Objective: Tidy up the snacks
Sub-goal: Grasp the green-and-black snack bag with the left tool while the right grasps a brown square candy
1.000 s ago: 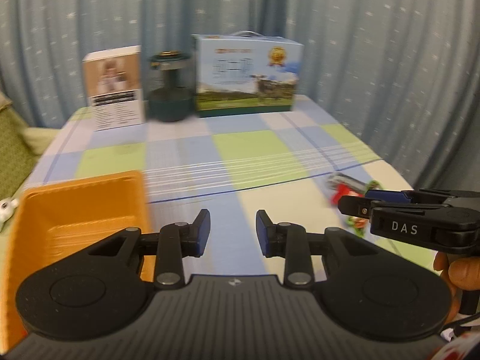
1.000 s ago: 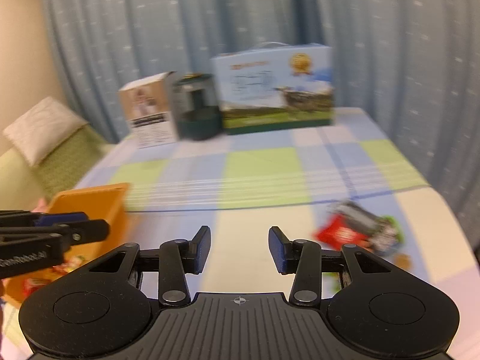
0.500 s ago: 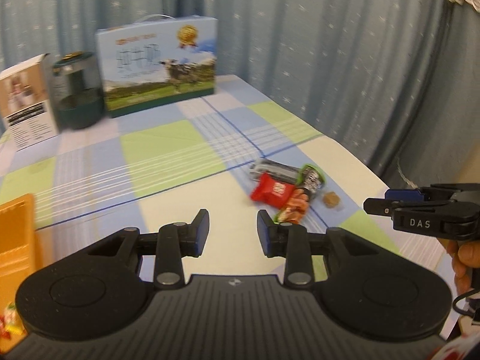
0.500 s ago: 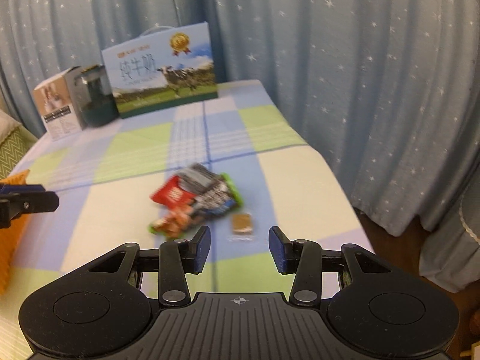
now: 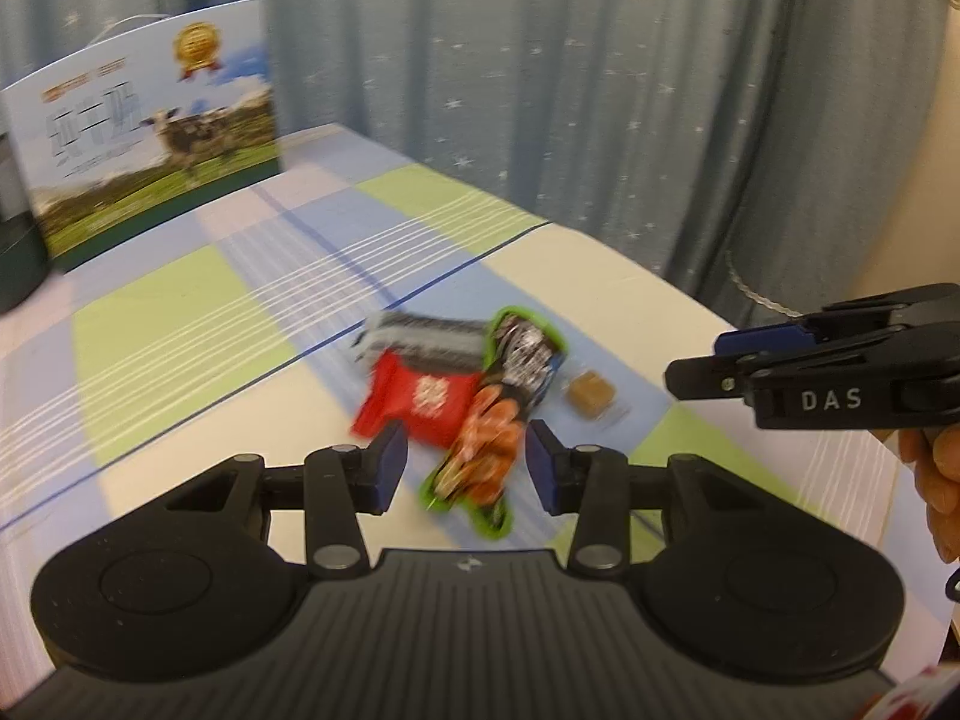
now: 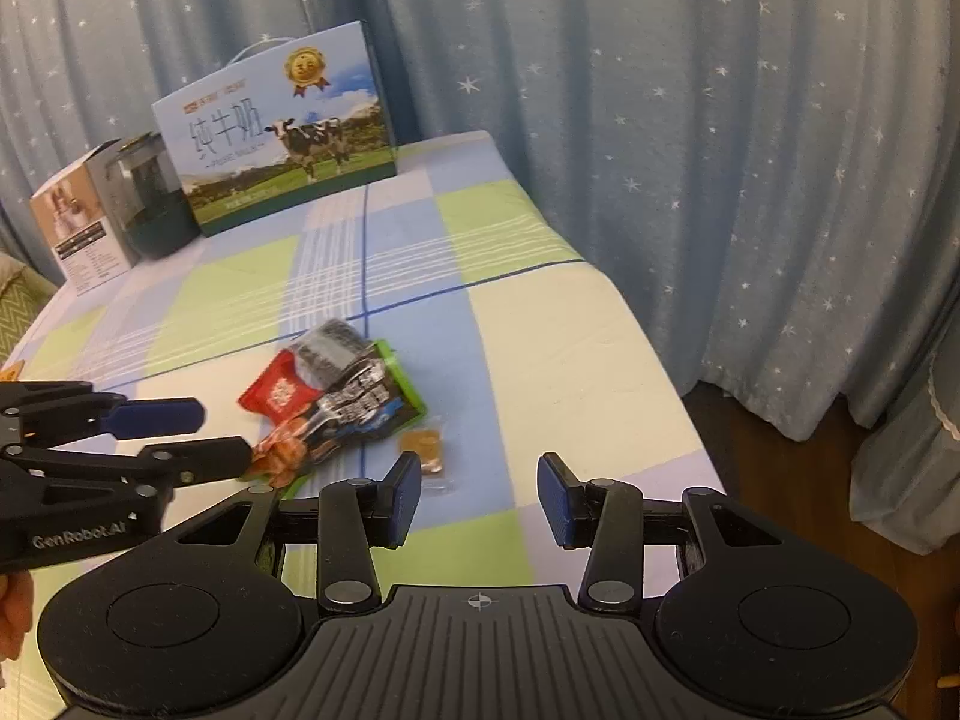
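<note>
Surface: your table wears a cloth checked in blue, green and cream.
Back left: a small printed carton, a dark canister, then a milk box.
Snacks: a red packet, a grey packet, a green-edged packet and a small brown sweet lie near the right edge.
Left gripper: your jaws have just been widening, gripping nothing, the green-edged packet seen between them.
Right gripper: partly open, empty.
Room: star-printed blue curtains.
</note>
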`<state>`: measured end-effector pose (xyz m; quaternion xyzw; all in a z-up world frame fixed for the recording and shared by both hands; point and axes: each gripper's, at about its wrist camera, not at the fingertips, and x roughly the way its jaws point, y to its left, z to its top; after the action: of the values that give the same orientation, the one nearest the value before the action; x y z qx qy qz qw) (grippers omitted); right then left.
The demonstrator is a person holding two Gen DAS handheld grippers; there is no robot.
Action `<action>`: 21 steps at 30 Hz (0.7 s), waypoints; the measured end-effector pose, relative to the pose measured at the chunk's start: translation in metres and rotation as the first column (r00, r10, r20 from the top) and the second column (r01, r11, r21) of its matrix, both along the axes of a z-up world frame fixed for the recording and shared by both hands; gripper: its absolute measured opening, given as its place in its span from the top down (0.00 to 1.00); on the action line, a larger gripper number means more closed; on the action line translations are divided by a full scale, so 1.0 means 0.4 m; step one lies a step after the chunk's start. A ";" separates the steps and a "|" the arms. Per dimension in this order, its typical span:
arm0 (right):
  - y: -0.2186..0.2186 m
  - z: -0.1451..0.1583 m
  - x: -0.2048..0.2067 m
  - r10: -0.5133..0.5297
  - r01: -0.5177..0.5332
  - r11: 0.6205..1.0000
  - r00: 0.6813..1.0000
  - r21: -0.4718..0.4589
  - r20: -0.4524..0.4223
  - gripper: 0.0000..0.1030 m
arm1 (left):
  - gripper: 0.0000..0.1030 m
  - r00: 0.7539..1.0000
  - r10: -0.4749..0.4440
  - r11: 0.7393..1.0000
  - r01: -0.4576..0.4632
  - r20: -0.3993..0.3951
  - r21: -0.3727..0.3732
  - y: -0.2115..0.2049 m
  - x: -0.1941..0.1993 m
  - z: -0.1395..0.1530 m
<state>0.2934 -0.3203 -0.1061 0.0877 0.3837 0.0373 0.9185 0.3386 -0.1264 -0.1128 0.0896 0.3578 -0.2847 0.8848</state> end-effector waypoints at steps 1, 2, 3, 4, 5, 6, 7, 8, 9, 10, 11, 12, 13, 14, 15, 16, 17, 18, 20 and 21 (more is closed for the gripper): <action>-0.004 -0.001 0.003 -0.005 0.005 1.000 1.000 0.001 0.000 0.58 | 0.63 1.000 -0.015 1.000 0.015 0.000 0.003 -0.011 0.006 -0.005; -0.009 -0.002 0.006 -0.013 0.013 1.000 1.000 0.003 0.000 0.58 | 0.63 0.999 -0.032 0.999 0.032 0.002 0.010 -0.022 0.012 -0.011; -0.014 -0.002 0.008 -0.020 0.020 1.000 1.000 0.008 -0.001 0.58 | 0.63 0.999 -0.048 0.999 0.048 0.012 0.021 -0.034 0.015 -0.017; -0.019 -0.003 0.009 -0.029 0.029 0.999 1.000 0.015 -0.002 0.58 | 0.63 0.998 -0.063 0.997 0.063 0.022 0.038 -0.046 0.017 -0.025; -0.024 -0.002 0.011 -0.035 0.035 0.999 0.999 0.021 -0.002 0.58 | 0.64 0.996 -0.079 0.995 0.077 0.032 0.059 -0.057 0.019 -0.034; -0.026 -0.003 0.011 -0.040 0.040 0.999 0.999 0.023 -0.003 0.58 | 0.67 0.995 -0.094 0.993 0.091 0.039 0.077 -0.067 0.021 -0.043; -0.027 -0.003 0.012 -0.042 0.042 0.999 0.999 0.023 -0.003 0.58 | 0.69 0.993 -0.106 0.991 0.102 0.041 0.090 -0.074 0.022 -0.053; -0.026 -0.003 0.012 -0.040 0.040 0.999 0.999 0.022 -0.003 0.58 | 0.69 0.992 -0.112 0.989 0.107 0.049 0.103 -0.080 0.022 -0.063; -0.025 -0.004 0.013 -0.037 0.037 0.999 0.999 0.020 -0.003 0.58 | 0.70 0.991 -0.121 0.986 0.113 0.064 0.121 -0.086 0.020 -0.070; -0.024 -0.005 0.014 -0.034 0.034 0.999 0.999 0.017 -0.004 0.58 | 0.73 0.989 -0.129 0.983 0.118 0.074 0.139 -0.092 0.018 -0.076; -0.022 -0.006 0.016 -0.032 0.032 0.999 0.999 0.016 -0.005 0.58 | 0.75 0.988 -0.136 0.981 0.123 0.079 0.149 -0.095 0.016 -0.079; -0.021 -0.007 0.018 -0.031 0.031 0.999 0.999 0.018 -0.007 0.58 | 0.75 0.987 -0.136 0.981 0.124 0.079 0.147 -0.095 0.015 -0.079; -0.019 -0.009 0.021 -0.028 0.028 0.999 1.000 0.020 -0.010 0.58 | 0.76 0.989 -0.130 0.983 0.120 0.070 0.141 -0.093 0.015 -0.079; -0.017 -0.012 0.023 -0.022 0.022 1.000 1.000 0.021 -0.011 0.58 | 0.76 0.990 -0.127 0.984 0.119 0.056 0.133 -0.090 0.014 -0.076; -0.013 -0.014 0.025 -0.015 0.015 1.000 1.000 0.022 -0.010 0.58 | 0.77 0.992 -0.123 0.985 0.117 0.041 0.126 -0.085 0.010 -0.070; -0.009 -0.015 0.026 -0.005 0.005 1.000 1.000 0.023 -0.010 0.58 | 0.77 0.993 -0.119 0.986 0.115 0.027 0.120 -0.078 0.006 -0.064; -0.005 -0.017 0.028 0.007 -0.007 1.000 1.000 0.025 -0.010 0.58 | 0.77 0.994 -0.112 0.987 0.110 0.017 0.115 -0.069 -0.002 -0.057; 0.001 -0.018 0.029 0.021 -0.020 0.999 1.000 0.028 -0.008 0.58 | 0.77 0.995 -0.103 0.989 0.102 0.005 0.106 -0.056 -0.010 -0.049; 0.017 -0.023 0.030 0.054 -0.054 0.998 0.999 0.024 -0.003 0.58 | 0.77 0.997 -0.082 0.992 0.083 -0.013 0.095 -0.028 -0.030 -0.033; 0.027 -0.027 0.032 0.068 -0.068 0.998 0.998 0.015 -0.001 0.58 | 0.77 0.998 -0.067 0.993 0.068 -0.019 0.094 -0.013 -0.041 -0.026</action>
<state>0.3063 -0.3095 -0.1168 0.0813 0.3870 0.0713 0.9157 0.3224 -0.1314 -0.1231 0.1413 0.3745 -0.2978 0.8667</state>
